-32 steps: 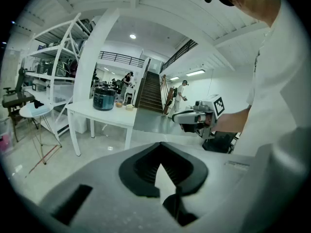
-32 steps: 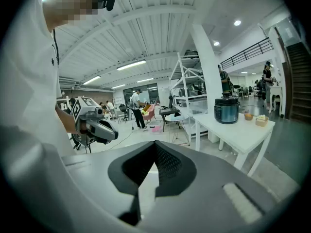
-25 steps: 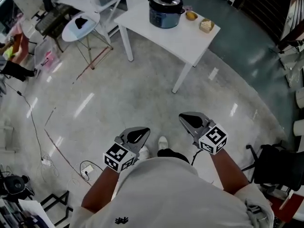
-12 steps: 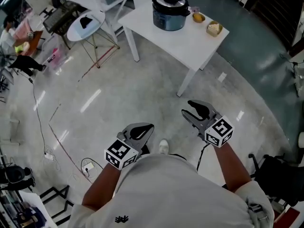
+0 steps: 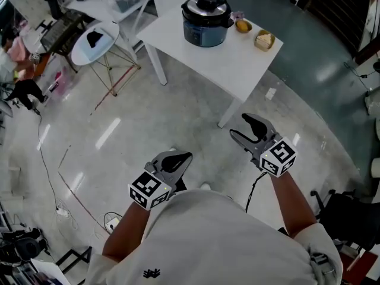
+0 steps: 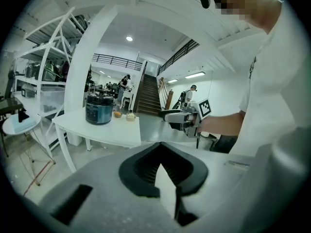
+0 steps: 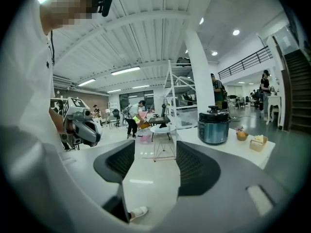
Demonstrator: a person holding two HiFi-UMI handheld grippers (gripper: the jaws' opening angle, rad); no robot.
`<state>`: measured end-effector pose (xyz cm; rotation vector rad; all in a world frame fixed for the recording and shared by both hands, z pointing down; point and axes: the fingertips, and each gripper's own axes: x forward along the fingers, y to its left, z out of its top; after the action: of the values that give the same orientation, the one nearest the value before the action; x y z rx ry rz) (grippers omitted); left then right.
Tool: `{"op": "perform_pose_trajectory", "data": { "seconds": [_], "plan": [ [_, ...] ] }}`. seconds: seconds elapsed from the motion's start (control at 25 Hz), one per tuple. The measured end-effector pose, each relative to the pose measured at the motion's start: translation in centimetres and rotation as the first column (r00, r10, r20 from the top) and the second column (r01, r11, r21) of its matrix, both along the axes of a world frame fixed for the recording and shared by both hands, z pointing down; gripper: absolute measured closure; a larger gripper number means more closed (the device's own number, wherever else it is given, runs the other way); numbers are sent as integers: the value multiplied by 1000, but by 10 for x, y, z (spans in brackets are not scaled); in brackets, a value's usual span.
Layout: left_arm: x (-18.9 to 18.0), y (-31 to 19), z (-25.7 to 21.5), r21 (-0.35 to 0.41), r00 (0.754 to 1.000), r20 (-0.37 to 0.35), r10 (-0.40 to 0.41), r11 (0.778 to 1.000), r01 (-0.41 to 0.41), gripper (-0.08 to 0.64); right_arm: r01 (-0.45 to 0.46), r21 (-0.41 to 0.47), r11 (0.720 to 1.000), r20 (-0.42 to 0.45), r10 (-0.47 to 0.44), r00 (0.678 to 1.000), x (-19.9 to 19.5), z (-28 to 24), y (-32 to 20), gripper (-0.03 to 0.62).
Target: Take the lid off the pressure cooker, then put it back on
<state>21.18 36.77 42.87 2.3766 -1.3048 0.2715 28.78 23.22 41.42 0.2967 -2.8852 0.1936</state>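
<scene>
Nearer now, white table (image 5: 231, 55) with pressure cooker (image 5: 205, 21) stands on glossy floor (image 5: 178, 117).

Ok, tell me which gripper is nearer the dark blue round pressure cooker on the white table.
Right. The right gripper, jaws opening on nothing, is over the floor short of the table; the left gripper sits farther back from the pressure cooker.

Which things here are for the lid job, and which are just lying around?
For the job: pressure cooker, its lid, white table under it, left tongs shut, right tongs opening with nothing between.
Just lying about: small bowl, little box, round side table.
</scene>
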Motion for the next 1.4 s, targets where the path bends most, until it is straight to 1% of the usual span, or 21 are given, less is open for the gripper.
{"op": "perform_pose_trajectory", "data": {
  "seconds": [0.08, 0.16, 0.36, 0.48, 0.64, 0.8, 0.88, 1.04, 1.24, 1.4],
  "plan": [
    [-22, -15, 0, 1, 1000, -11, 29, 1000, -29, 554, -33, 0, 999, -10, 33, 999, -18, -2, -17, 285],
    [-46, -31, 0, 3, 998, -13, 64, 998, -64, 554, -64, 0, 998, -14, 64, 998, -38, -5, -35, 276],
    [-106, -71, -8, 14, 988, -11, 155, 988, -155, 554, -144, 10, 989, -24, 145, 989, -87, -17, -82, 275],
    [-140, -92, -16, 22, 980, -28, 196, 980, -196, 554, -188, 28, 982, -30, 189, 982, -115, -26, -112, 275],
    [-178, -109, -16, 24, 971, -30, 239, 971, -238, 554, -239, 64, 969, -35, 242, 970, -144, -34, -145, 281],
    [-196, -124, -14, 23, 967, -66, 247, 969, -246, 554, -263, 90, 961, -42, 267, 963, -162, -42, -175, 281],
    [-200, -136, -13, 24, 965, -72, 254, 967, -253, 554, -266, 99, 959, -45, 272, 961, -170, -46, -194, 281],
    [-208, -160, -7, 18, 960, -52, 274, 962, -274, 554, -263, 114, 958, -44, 269, 962, -186, -47, -234, 281],
    [-224, -204, -13, 18, 970, -49, 236, 972, -236, 554, -243, 134, 961, -25, 249, 968, -210, -56, -290, 272],
    [-233, -244, -24, 18, 973, -12, 231, 973, -231, 554, -215, 148, 965, -29, 222, 975, -227, -63, -339, 262]
  ]
}}
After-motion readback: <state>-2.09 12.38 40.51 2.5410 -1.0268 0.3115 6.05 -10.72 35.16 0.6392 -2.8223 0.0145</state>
